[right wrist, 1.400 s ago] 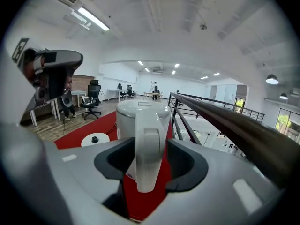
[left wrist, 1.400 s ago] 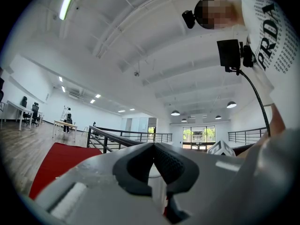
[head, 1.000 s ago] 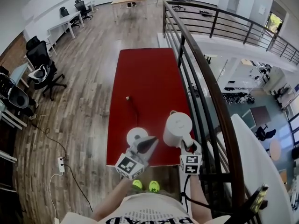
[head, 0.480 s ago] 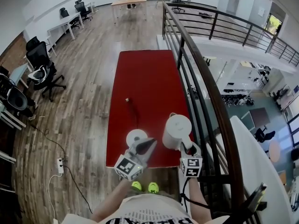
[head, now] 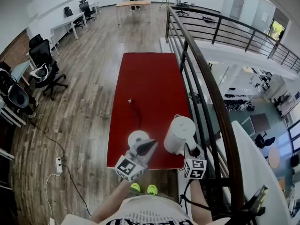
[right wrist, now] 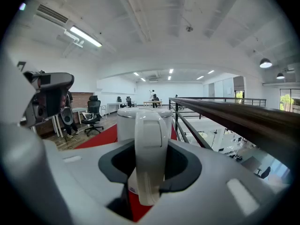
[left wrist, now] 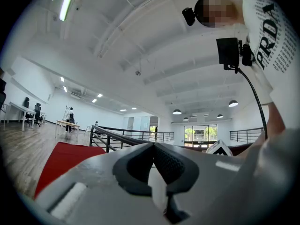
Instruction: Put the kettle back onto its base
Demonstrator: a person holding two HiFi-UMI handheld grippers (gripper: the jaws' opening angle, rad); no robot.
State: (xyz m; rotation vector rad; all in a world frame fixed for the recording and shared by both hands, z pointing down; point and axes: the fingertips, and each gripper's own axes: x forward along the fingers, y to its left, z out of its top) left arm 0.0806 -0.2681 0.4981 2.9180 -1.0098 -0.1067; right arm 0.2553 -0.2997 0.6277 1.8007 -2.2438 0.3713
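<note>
White kettle (head: 180, 134) hangs lifted over the near right corner of the red counter (head: 150, 83), beside its round base (head: 136, 137) but not on it. Its handle (right wrist: 150, 158) sits gripped in the right tool (head: 189, 149), whose jaws have just been closing. Pinched together and empty, the left tool (head: 148, 147) hovers at the base. A shirt (left wrist: 271, 41) reads "PRDA".

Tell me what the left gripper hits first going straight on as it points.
Likely the black railing; the left gripper view shows nothing nearer ahead of the left gripper, though depth is unclear.
</note>
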